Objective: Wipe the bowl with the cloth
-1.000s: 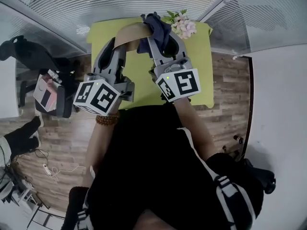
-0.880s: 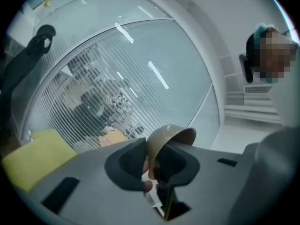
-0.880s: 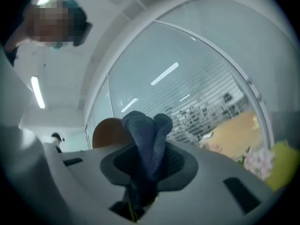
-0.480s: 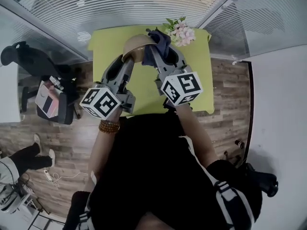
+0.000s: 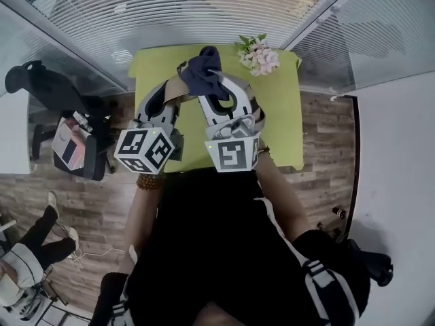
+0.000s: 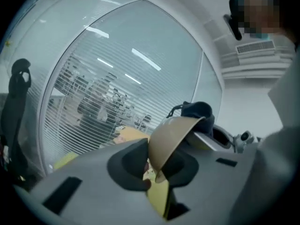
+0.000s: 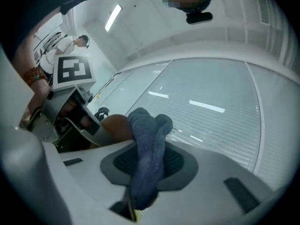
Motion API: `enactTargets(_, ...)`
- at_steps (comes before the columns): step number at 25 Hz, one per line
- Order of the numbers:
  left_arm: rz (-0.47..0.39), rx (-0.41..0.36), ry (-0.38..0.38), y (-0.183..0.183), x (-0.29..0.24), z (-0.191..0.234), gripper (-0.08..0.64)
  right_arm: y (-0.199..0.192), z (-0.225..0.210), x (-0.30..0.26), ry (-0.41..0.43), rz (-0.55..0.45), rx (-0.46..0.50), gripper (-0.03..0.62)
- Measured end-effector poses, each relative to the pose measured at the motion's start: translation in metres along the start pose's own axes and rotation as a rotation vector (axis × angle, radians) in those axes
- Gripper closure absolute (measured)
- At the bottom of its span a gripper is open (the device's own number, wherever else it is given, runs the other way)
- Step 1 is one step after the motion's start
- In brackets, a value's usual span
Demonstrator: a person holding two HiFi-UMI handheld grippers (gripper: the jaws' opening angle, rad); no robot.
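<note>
Above the table (image 5: 280,124), the bowl (image 6: 174,134) is pinched at its rim by the left hand-held gripper (image 6: 157,167), whose jaws have just been closing. The cloth (image 7: 148,146) is squeezed by the right hand-held gripper (image 7: 145,172), whose jaws have just been eased slightly. The bowl could be levered out by hard wiping.

Reaches forward over the near edge of the table (image 5: 282,114), both grippers side by side above it. Pinches the bowl (image 6: 173,135) rim in the left gripper (image 6: 157,165), jaws just closing onto it. Clamps the bunched cloth (image 7: 147,144) in the right gripper (image 7: 145,168), jaws just easing slightly wider, cloth between them.
</note>
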State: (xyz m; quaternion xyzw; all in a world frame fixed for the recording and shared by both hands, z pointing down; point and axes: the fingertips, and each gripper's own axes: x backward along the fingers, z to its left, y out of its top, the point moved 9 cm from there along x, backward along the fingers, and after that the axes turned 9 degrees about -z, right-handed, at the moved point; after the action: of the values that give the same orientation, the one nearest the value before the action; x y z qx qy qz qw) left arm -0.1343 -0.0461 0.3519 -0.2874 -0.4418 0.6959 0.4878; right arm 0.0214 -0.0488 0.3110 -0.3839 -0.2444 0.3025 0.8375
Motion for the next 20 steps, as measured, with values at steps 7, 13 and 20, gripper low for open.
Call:
enactTargets(7,-0.109,0.247,-0.019,0.007,0.004,0.0,0.505,-0.017,-0.015,-0.004,-0.137,-0.084,-0.615,0.502)
enactTargets(13,-0.179,0.535,-0.017,-0.012,0.005,0.008,0.505,-0.052,-0.006,-0.007,-0.097,0.002,-1.273,0.509)
enactTargets(20,-0.03,0.108,-0.087,-0.007,0.004,0.006,0.376,-0.057,-0.031,-0.004,-0.038,0.14,-0.629,0.514)
